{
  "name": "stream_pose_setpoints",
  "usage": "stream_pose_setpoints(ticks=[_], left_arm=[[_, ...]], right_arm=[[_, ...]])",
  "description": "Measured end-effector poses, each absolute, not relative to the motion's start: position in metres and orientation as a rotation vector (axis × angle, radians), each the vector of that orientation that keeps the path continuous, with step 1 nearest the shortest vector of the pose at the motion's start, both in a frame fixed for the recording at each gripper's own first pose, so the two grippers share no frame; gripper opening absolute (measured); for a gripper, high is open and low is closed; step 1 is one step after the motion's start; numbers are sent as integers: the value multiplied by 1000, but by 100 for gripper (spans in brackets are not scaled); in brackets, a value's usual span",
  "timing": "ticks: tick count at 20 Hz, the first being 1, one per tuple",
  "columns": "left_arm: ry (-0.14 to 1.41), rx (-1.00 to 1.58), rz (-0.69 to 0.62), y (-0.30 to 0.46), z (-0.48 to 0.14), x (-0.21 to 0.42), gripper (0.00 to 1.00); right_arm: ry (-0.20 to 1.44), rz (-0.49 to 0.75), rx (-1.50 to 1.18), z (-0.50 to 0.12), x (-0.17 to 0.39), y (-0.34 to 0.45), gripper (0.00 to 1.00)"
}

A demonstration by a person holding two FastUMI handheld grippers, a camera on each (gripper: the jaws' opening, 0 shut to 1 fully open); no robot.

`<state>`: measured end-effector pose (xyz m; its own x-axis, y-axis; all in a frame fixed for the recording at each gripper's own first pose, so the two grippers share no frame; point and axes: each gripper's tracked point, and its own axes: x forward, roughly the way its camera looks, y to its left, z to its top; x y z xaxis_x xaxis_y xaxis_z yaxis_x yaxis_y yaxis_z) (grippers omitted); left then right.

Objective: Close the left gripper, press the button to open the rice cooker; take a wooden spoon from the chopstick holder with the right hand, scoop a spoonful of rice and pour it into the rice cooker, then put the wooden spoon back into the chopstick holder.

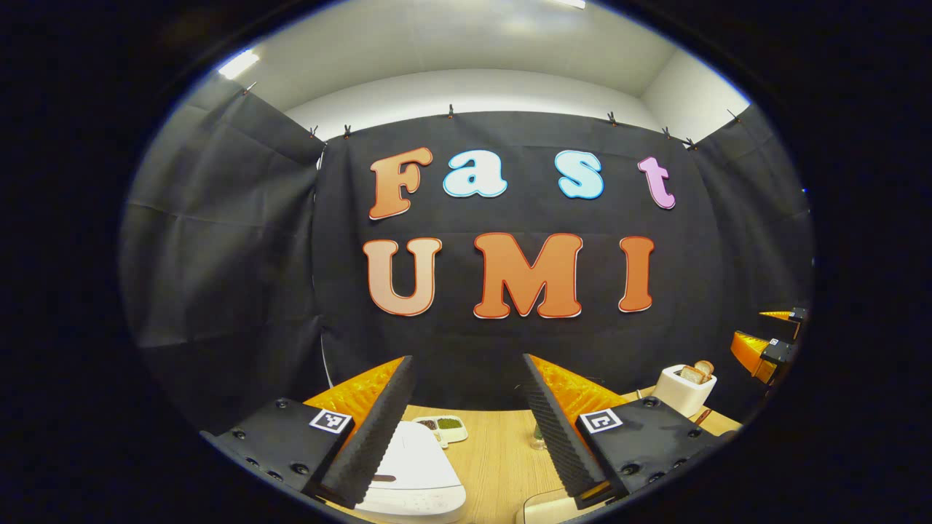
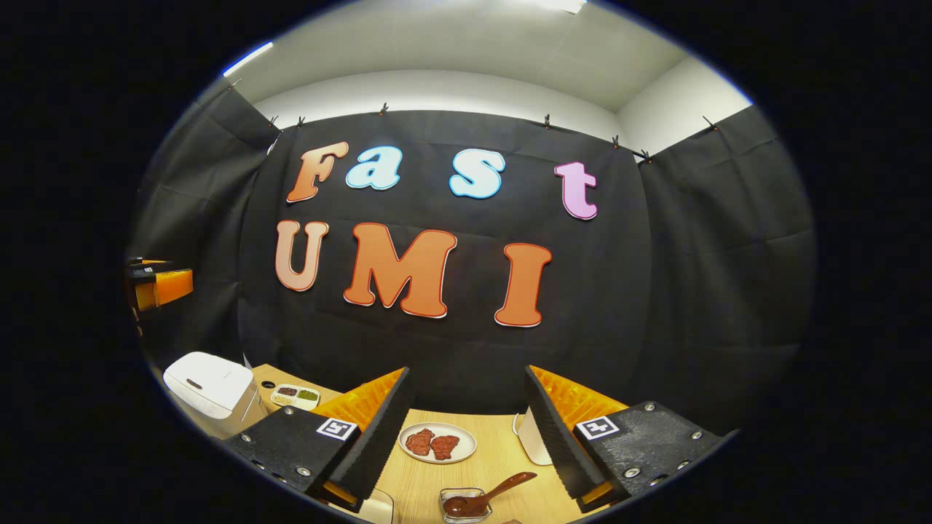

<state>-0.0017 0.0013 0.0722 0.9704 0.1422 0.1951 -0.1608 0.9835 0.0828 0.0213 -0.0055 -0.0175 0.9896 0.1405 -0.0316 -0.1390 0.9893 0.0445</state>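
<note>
- The left claw [image 1: 470, 429] stands wide open and empty, its two fingers well apart and raised above the table [image 1: 502, 458], touching nothing.
- Just below and between those fingers lies the white rice cooker [image 1: 415, 473], lid down; the button itself is hard to pick out from here, though a dark slot shows on the lid's near part.
- The step in hand looks to be the first one: bring the left fingers together, then press the button. To do it well, I would clench the claw fully before lowering, so that one solid tip meets the button rather than two spread fingers straddling it, and push straight down without shoving the cooker.
- The right claw [image 2: 470, 437] is likewise released and holds nothing, hovering over the table.
- Beyond it sits a plate [image 2: 437, 442] with reddish pieces of food, and nearer, a small clear dish with a brown spoon [image 2: 484, 498] resting in it.
- In the right gripper view the cooker sits far to the left, beside a small tray [image 2: 295, 396] of divided grains.
- A toaster [image 1: 684, 387] with bread stands at the table's right end in the left gripper view.
- I cannot make out the chopstick holder.
</note>
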Motion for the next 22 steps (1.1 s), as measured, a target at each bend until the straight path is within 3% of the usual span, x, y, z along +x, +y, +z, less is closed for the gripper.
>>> stream_pose_setpoints(ticks=[3, 7, 8, 15, 22], left_arm=[[-199, 103, 171, 13, 80, -3, 98], [-172, 131, 257, 49, 79, -2, 9], [-153, 118, 255, 49, 78, 2, 5], [162, -43, 280, 102, 20, 31, 5], [569, -279, 270, 136, -84, 39, 5]], right_arm=[[47, 138, 39, -22, 19, -4, 94], [53, 126, 31, -24, 16, -6, 94], [57, 123, 30, -25, 15, -6, 94], [102, 74, 11, -39, 2, -18, 94], [184, 12, -19, -65, -18, -39, 94]])
